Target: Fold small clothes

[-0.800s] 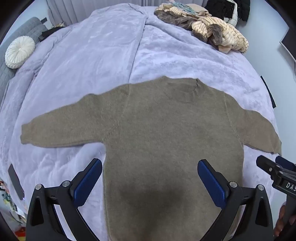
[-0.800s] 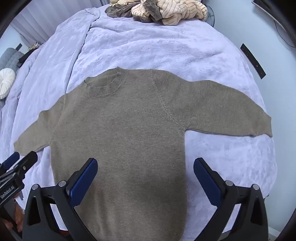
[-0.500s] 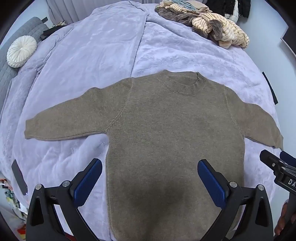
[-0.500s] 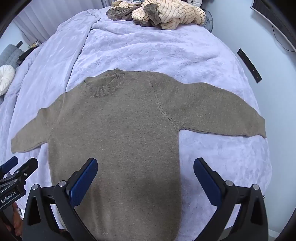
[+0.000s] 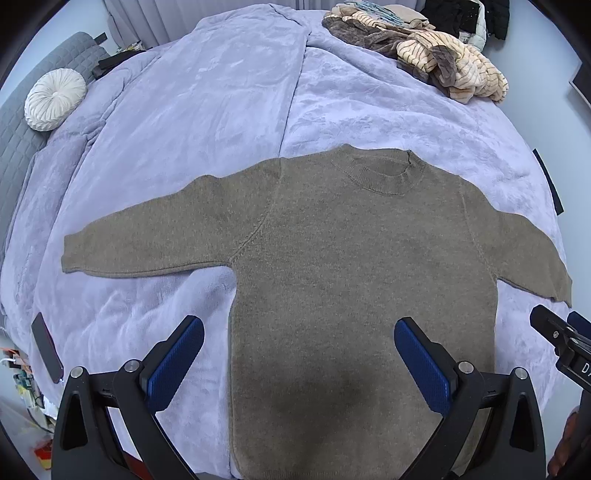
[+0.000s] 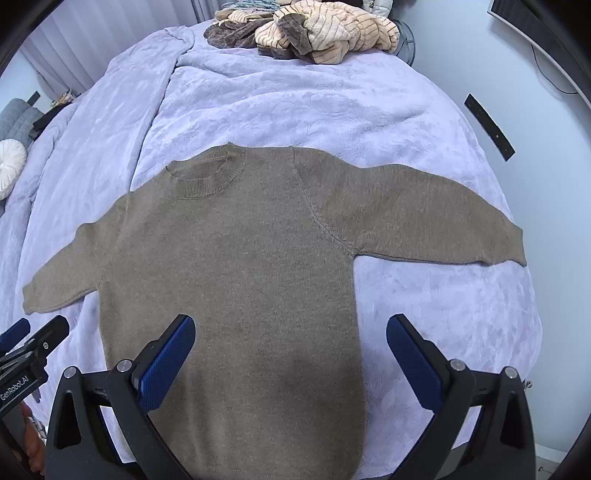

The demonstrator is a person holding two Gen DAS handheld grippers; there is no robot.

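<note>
Olive-brown knit sweater (image 5: 354, 280) is lying flat on my lavender plush bed (image 5: 207, 110), sleeves out; both my jaws are wide open, holding nothing; folding hasn't started, so probably a sleeve first.

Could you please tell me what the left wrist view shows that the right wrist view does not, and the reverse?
Only the left wrist view shows the dark phone-like slab near the blanket's left edge and black clothing beyond the pile. Only the right wrist view shows the monitor edge with its cable. Both show the olive-brown sweater spread flat on the lavender blanket, the striped clothes pile, and both open grippers, left gripper and right gripper.
</note>
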